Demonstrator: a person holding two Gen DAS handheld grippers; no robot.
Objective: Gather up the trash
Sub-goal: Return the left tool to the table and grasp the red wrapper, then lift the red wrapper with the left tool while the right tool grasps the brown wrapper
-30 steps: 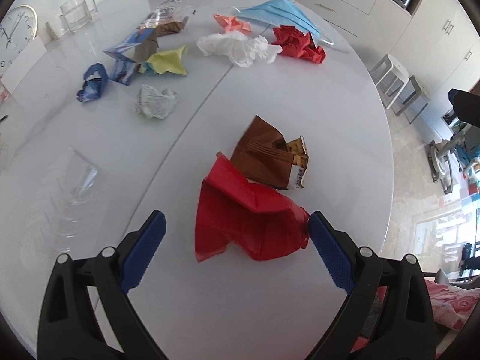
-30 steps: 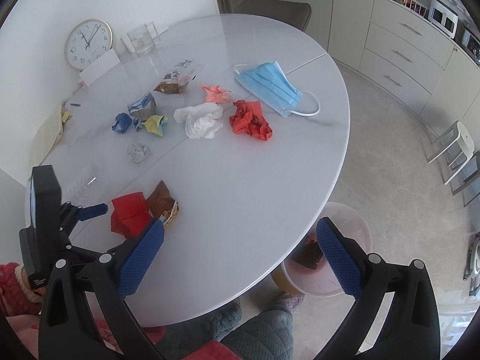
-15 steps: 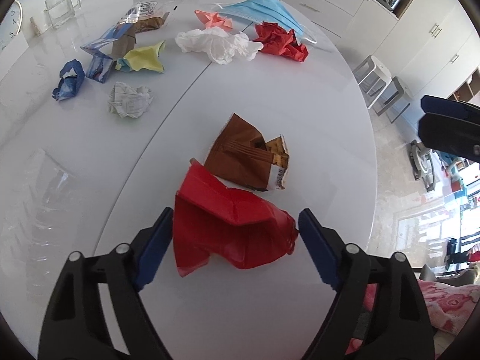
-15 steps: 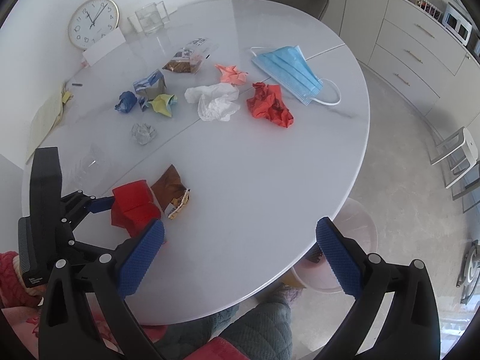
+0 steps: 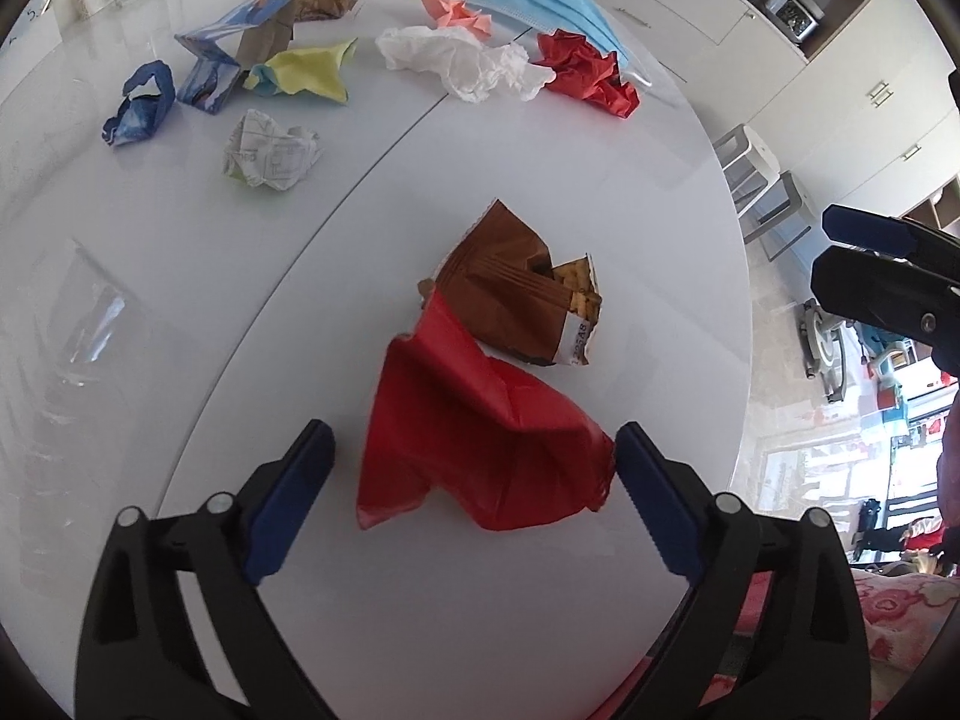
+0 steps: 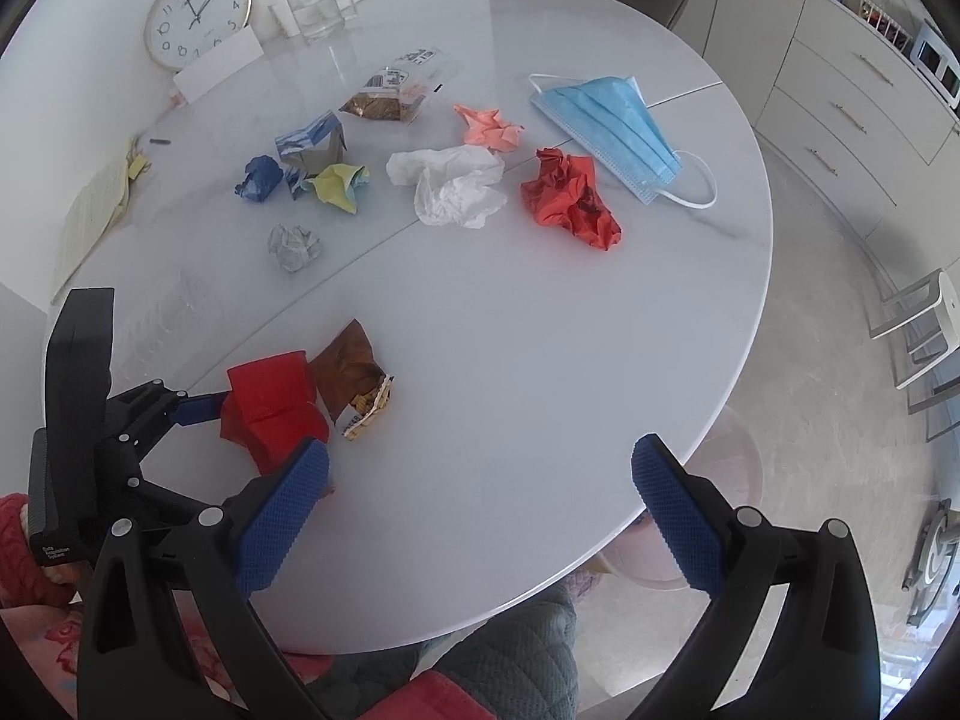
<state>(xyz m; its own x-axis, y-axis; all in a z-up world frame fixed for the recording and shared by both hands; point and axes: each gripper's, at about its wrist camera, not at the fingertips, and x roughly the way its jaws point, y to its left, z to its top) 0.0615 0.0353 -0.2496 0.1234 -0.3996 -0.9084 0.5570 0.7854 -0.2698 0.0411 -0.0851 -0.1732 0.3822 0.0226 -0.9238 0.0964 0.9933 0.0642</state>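
The left gripper [image 5: 474,456] is held low over the white oval table [image 6: 540,360], its fingers spread wide on either side of the red wrapper [image 5: 480,450]; the right fingertip [image 5: 624,450] is seen at the wrapper's edge, whether touching cannot be told, while a strip of bare table is left between the wrapper and the other fingertip. The brown snack packet [image 5: 516,300] is found just beyond the red wrapper, touching it, torn open on its right. Beyond the packet a broad band of bare tabletop is left before the far cluster of trash: a crumpled printed paper [image 5: 270,150], a blue scrap [image 5: 138,108], a yellow wrapper [image 5: 306,69], white tissue [image 5: 474,66], crumpled red paper [image 5: 582,72], a pink scrap [image 5: 456,9] and a blue face mask [image 5: 552,6]. A clear plastic sheet [image 5: 78,324] is laid to the left of the red wrapper.

The right gripper [image 6: 474,504] is held above the table's near rim with its fingers spread and nothing between them. To the right of the red wrapper the curved table edge [image 6: 708,432] is met, with grey floor [image 6: 840,420] past it and a pale bin [image 6: 720,480] partly hidden beneath the rim. A clock [image 6: 198,15] and a glass container [image 6: 318,6] are set at the table's far side, against the wall.
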